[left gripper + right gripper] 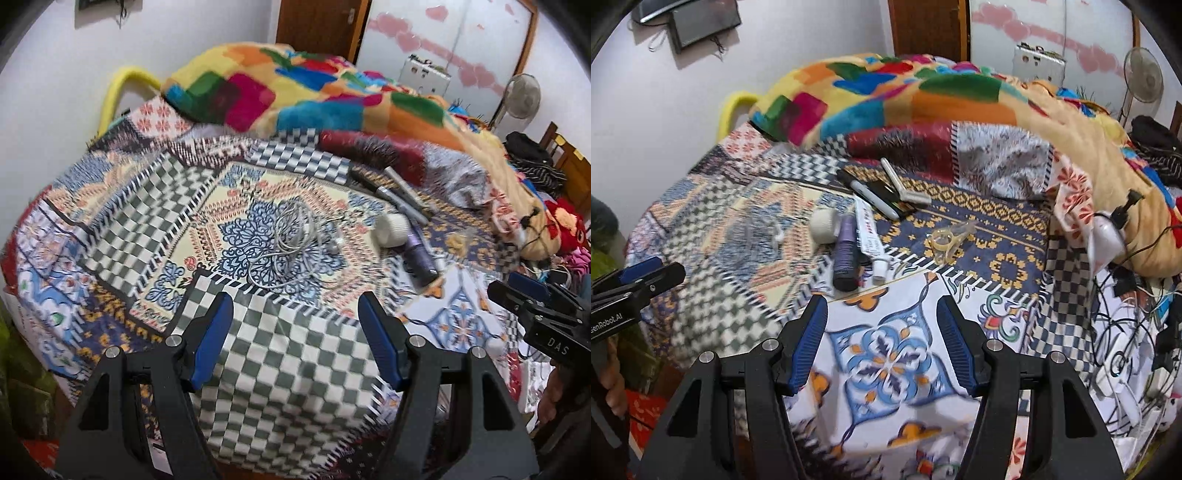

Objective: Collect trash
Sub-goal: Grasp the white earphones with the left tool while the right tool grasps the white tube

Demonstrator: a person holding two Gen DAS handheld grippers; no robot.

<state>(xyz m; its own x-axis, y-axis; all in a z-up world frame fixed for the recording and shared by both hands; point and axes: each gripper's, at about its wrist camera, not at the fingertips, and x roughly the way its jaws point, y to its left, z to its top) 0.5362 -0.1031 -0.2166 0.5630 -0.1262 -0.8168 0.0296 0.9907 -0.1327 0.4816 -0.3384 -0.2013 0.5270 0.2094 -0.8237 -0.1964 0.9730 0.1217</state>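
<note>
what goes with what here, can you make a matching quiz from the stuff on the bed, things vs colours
Things:
1. bottle
2. tube
3. cable
4. blanket

Colours:
a. white with red print
b. many bright patches
c. purple
d. plain white, tangled

Pairs: 1-c, 2-a, 3-d, 4-b

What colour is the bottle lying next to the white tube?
Purple bottle with a dark end; clearest in the right wrist view.
</note>
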